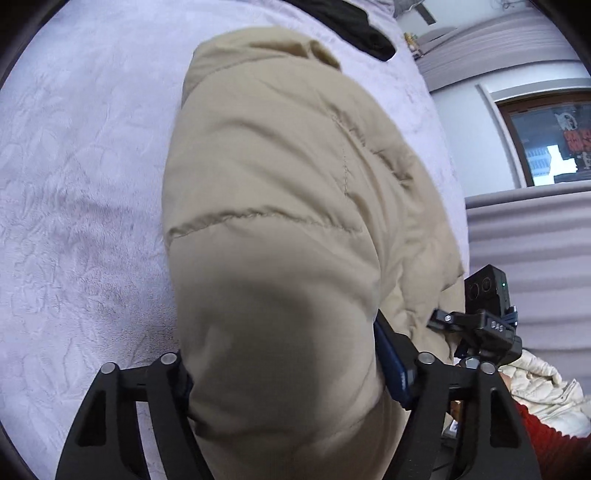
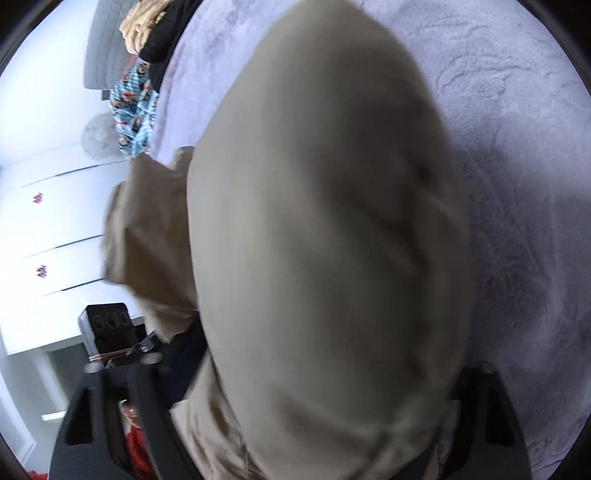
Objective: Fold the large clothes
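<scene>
A beige padded jacket [image 1: 277, 184] lies in a thick bundle on a lilac bed cover [image 1: 74, 184]. In the left wrist view its near end bulges between the black fingers of my left gripper [image 1: 284, 369], whose pads press into it on both sides. The right wrist view is blurred. There the same jacket [image 2: 325, 184] fills the space between the fingers of my right gripper [image 2: 314, 369], which is closed against the bundle. The jacket hides both grippers' fingertips. Each view shows the other gripper's camera block at the jacket's side [image 1: 484, 325] [image 2: 107, 328].
A black garment [image 1: 354, 26] lies at the far end of the bed, with a tan knit [image 2: 144, 22] and a blue patterned cloth [image 2: 133, 110] near it. A white drawer unit [image 2: 55, 221] stands beside the bed. A white padded garment [image 1: 546, 391] and something red [image 1: 546, 443] show low right.
</scene>
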A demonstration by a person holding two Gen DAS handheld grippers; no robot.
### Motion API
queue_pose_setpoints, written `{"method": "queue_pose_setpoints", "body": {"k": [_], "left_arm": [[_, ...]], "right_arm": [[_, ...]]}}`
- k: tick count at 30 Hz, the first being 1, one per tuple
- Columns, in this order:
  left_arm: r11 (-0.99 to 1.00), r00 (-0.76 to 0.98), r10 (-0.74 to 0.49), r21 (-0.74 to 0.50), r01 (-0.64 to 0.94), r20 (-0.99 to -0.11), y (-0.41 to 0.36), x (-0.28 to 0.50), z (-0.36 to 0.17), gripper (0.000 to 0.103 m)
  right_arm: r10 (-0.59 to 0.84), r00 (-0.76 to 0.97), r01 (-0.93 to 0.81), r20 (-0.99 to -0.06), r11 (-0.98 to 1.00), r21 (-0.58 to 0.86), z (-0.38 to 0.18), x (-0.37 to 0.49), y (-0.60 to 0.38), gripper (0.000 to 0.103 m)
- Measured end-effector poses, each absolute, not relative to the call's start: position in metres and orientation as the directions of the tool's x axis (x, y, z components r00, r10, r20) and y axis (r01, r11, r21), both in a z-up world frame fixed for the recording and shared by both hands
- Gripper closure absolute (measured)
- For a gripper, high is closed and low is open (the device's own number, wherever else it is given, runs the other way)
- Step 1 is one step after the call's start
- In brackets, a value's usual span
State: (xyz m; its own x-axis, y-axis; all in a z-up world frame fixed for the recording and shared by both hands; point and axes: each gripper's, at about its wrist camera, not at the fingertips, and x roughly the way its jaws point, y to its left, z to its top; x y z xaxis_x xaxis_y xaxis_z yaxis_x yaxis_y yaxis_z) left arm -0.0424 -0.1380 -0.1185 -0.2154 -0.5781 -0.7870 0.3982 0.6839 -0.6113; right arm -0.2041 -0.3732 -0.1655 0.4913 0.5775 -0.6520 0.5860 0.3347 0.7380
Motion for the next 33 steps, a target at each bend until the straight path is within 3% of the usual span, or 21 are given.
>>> {"method": "queue_pose_setpoints", "body": {"k": [2, 5, 11, 16, 27, 31, 33], "left_arm": [[0.663, -0.194, -0.597, -0.615, 0.427, -0.778, -0.135, -0.043, -0.106, 0.028], [0.643, -0.162, -0.626, -0.623, 0.446, -0.762, -0.128, -0.036, -0.091, 0.028], [0.631, -0.097, -0.671, -0.635, 0.445, -0.735, -0.065, -0.008, -0.069, 0.028], [0.638, -0.07, -0.665, -0.615, 0.464, -0.743, -0.011, 0.06, -0.051, 0.028], [0.777, 0.012, -0.545, -0.5, 0.383, -0.838, 0.106, 0.173, -0.105, 0.026], [0.808, -0.002, -0.524, -0.498, 0.317, -0.852, 0.125, 0.181, -0.126, 0.022], [0.822, 0.037, -0.494, -0.453, 0.345, -0.869, 0.135, 0.186, -0.117, 0.022]], "right_arm": [[0.581, 0.496, 0.551, -0.646, 0.365, 0.751, -0.152, -0.2, -0.367, 0.048], [0.569, 0.494, 0.505, -0.658, 0.428, 0.75, -0.128, -0.184, -0.349, 0.05], [0.553, 0.528, 0.441, -0.645, 0.471, 0.764, -0.099, -0.146, -0.303, 0.05], [0.539, 0.542, 0.407, -0.645, 0.503, 0.763, -0.091, -0.088, -0.237, 0.05], [0.561, 0.486, 0.414, -0.67, 0.528, 0.742, -0.142, 0.051, -0.115, 0.05], [0.528, 0.426, 0.508, -0.735, 0.533, 0.677, -0.166, 0.069, -0.111, 0.036], [0.506, 0.417, 0.537, -0.755, 0.534, 0.653, -0.157, 0.062, -0.114, 0.036]]}}
